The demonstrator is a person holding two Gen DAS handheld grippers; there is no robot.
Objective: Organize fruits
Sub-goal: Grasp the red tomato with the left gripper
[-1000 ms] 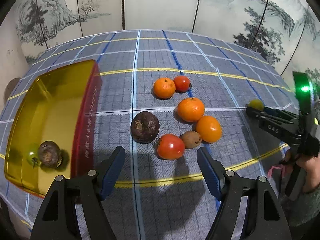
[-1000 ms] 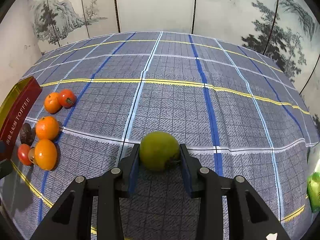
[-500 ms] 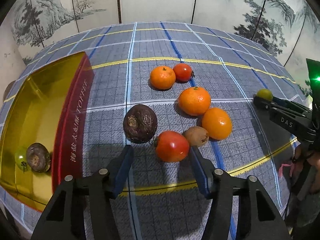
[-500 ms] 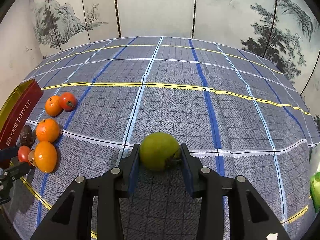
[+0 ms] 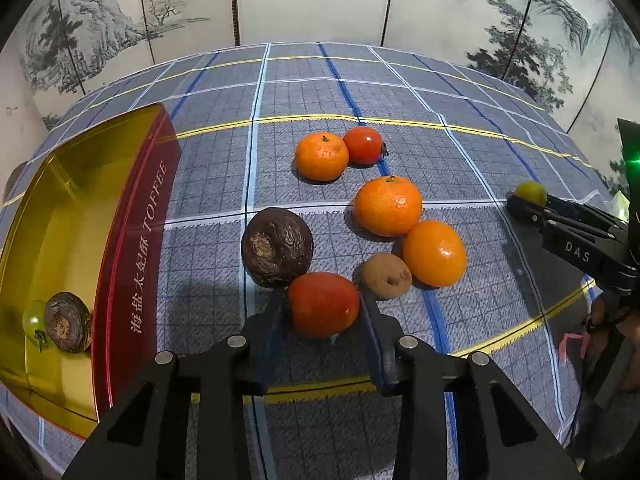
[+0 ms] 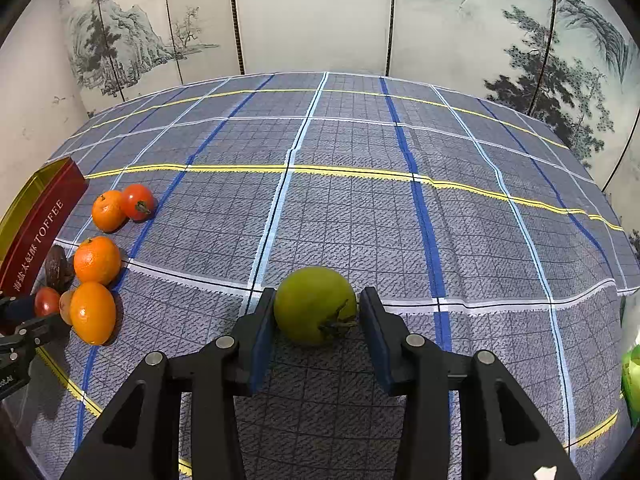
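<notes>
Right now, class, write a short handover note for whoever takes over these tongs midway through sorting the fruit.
Left tongs: just closed on the red tomato, gripped.
Right tongs: just easing open, green tomato between them on the cloth.
Done: a green fruit and a shrivelled fruit lie in the toffee tin.
Left: oranges, small tomato, big dark fruit, kiwi on the cloth.

Both wrist views close, angled down over tablecloth (image 5: 304, 92); shared: orange fruit cluster (image 6: 96, 260).
</notes>
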